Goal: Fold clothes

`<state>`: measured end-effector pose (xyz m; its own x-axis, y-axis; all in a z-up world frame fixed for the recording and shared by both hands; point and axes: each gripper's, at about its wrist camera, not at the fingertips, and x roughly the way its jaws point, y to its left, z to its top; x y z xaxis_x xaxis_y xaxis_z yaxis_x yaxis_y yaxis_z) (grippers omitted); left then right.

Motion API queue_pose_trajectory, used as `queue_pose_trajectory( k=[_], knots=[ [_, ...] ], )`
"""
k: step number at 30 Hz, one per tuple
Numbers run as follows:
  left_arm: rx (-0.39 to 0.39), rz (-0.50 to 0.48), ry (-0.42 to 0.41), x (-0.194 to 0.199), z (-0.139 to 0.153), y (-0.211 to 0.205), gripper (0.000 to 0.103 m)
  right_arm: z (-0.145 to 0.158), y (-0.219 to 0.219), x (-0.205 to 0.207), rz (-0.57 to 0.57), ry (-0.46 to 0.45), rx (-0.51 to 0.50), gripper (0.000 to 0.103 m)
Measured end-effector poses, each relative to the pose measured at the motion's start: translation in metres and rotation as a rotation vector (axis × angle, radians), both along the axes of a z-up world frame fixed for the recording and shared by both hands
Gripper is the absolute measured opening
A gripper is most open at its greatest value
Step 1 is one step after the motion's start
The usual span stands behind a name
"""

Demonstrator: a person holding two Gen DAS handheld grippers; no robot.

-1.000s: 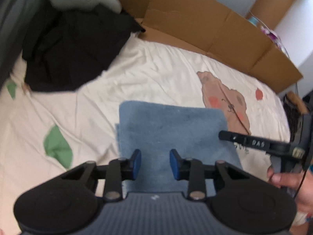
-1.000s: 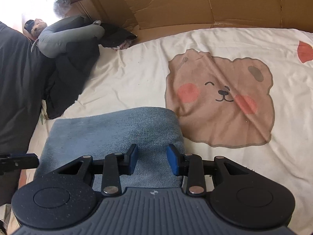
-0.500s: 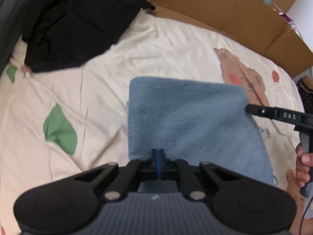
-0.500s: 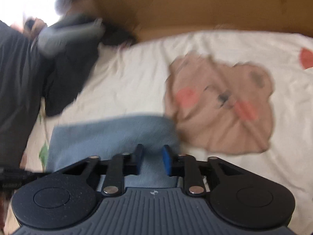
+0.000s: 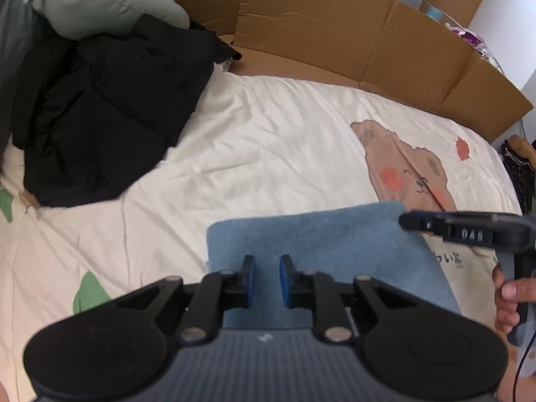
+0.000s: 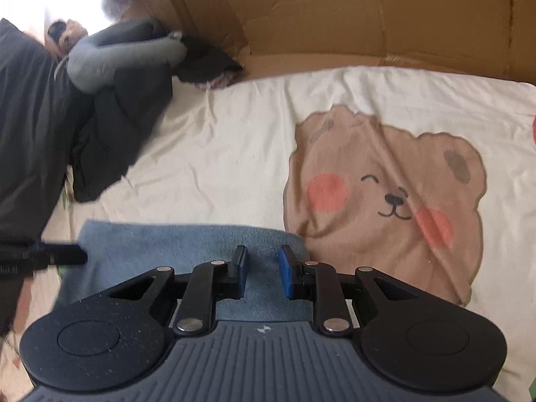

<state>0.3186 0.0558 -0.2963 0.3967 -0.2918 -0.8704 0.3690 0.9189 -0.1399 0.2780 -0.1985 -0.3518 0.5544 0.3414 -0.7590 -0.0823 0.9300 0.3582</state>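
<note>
Reopened after snapping fully together half a second back, the left gripper (image 5: 266, 276) now shows a narrow gap between its blue pads, and nothing sits in that gap. It has slid back along the bed too: the folded blue towel (image 5: 311, 238) now fills less of the left wrist view than it did a moment ago. Those pads hang released, over the near part of the towel, not pinching the cloth.

Over on the other side, the right gripper (image 6: 262, 269) has narrowed from a second ago and has just eased a touch wider; its 2 blue pads stand apart with nothing caught between them, released as well. It hangs over the towel's right end, close to the edge that borders the brown bear print (image 6: 385, 207) on the cream bedsheet (image 6: 217, 154).

From the left wrist view, the right gripper's black fingertip pokes in just beside the towel's far right corner, with the person's right hand (image 5: 507, 296) wrapped on its handle. Folded flat on the sheet, the towel lies beneath both grippers. A heap of black clothes (image 5: 110, 114) lies well apart, at the far left by the cardboard (image 5: 335, 37).
</note>
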Motion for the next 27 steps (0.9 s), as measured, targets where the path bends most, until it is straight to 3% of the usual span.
queue_pose_trajectory(
  k=[7,12,22,27],
  knots=[
    [0.061,0.008,0.02,0.011,-0.017,-0.003,0.013,-0.008,0.001,0.004,0.029,0.011,-0.002,0.026],
    [0.02,0.058,0.012,0.013,-0.011,0.001,0.012,0.007,-0.001,0.004,0.028,-0.062,-0.01,0.02],
    [0.029,0.041,0.049,0.011,-0.024,0.002,0.014,0.001,0.008,0.017,0.062,0.01,-0.056,0.021],
    [0.042,0.023,0.024,0.004,-0.016,-0.001,0.014,0.018,0.01,0.018,0.069,0.033,-0.073,0.019]
  ],
)
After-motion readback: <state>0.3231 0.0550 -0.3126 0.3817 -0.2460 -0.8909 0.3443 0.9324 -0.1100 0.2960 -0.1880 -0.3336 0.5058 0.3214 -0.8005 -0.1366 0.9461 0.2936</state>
